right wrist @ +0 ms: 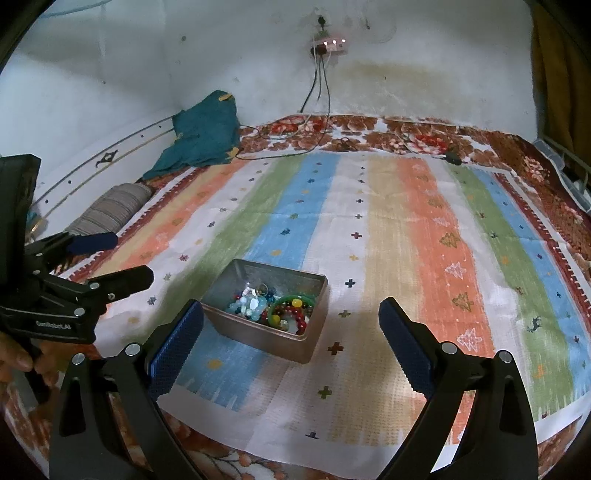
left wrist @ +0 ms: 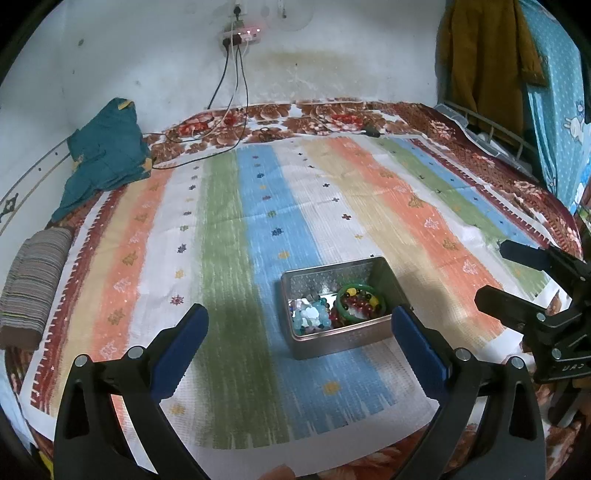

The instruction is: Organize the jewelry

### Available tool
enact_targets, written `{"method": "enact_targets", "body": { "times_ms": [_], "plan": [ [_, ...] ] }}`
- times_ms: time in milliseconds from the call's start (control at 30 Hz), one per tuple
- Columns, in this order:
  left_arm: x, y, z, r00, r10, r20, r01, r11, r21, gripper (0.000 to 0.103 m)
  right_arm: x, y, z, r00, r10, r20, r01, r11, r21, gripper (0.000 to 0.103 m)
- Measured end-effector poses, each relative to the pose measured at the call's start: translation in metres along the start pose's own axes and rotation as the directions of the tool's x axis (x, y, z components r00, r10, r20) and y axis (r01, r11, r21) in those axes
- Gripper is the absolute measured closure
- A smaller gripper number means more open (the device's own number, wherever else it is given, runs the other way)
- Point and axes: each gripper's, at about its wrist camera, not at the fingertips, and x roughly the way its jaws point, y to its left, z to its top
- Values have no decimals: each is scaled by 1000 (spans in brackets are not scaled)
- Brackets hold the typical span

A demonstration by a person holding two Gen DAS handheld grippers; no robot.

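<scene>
An open metal tin [left wrist: 332, 341] [right wrist: 258, 341] stands on a striped cloth [left wrist: 229, 229] [right wrist: 388, 221]. It holds several bead bracelets: a green bangle [left wrist: 382, 301] [right wrist: 275, 318], red and yellow beads [left wrist: 356, 301] [right wrist: 295, 312] and pale blue beads [left wrist: 312, 315] [right wrist: 249, 306]. My left gripper [left wrist: 299, 334] is open and empty, just short of the tin; it also shows in the right wrist view [right wrist: 122, 258]. My right gripper [right wrist: 291, 332] is open and empty, above the tin's near side; it also shows in the left wrist view [left wrist: 495, 275].
A teal garment [left wrist: 103, 155] [right wrist: 203, 136] and a striped roll [left wrist: 33, 284] [right wrist: 110, 210] lie at the cloth's left edge. Cables [left wrist: 236, 122] hang from a wall power strip [left wrist: 245, 35] [right wrist: 328, 44] onto the floral blanket [left wrist: 314, 118]. A brown coat [left wrist: 484, 55] hangs at the right.
</scene>
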Motion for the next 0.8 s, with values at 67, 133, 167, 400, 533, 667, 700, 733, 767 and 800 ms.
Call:
{"method": "enact_targets", "body": {
  "times_ms": [67, 133, 167, 400, 533, 667, 700, 733, 767, 800],
  "plan": [
    [-1, 0, 1, 1000, 10, 3, -10, 1000, 6, 6, 0, 0, 0, 1000, 0, 0, 0, 1000, 1, 7],
    [-1, 0, 3, 1000, 13, 6, -13, 1000, 13, 6, 0, 0, 0, 1000, 0, -2, 0, 1000, 1, 7],
    [-2, 0, 3, 1000, 11, 7, -11, 1000, 16, 6, 0, 0, 0, 1000, 0, -2, 0, 1000, 0, 7],
    [-6, 0, 3, 1000, -7, 30, 6, 1000, 13, 6, 1, 1, 0, 1000, -4, -8, 4, 1000, 2, 7],
    [-5, 2, 3, 999, -12, 30, 12, 1000, 6, 6, 1, 0, 0, 1000, -4, -9, 4, 1000, 2, 7],
    [-4, -4, 2, 1000, -10, 29, 9, 1000, 24, 6, 1, 1, 0, 1000, -4, -10, 4, 1000, 0, 7],
    [-3, -4, 2, 1000, -9, 28, 9, 1000, 28, 6, 1, 1, 0, 1000, -4, -10, 4, 1000, 0, 7],
    [-3, -5, 1, 1000, -7, 27, 7, 1000, 29, 6, 1, 1, 0, 1000, -3, -11, 3, 1000, 1, 7],
    [-3, -5, 1, 1000, -4, 27, 3, 1000, 31, 6, 1, 0, -1, 1000, 1, -12, -1, 1000, 3, 7],
    [-4, -5, 1, 1000, -2, 29, 2, 999, 32, 6, 2, 0, -1, 1000, 4, -12, -4, 1000, 5, 7]
  ]
}}
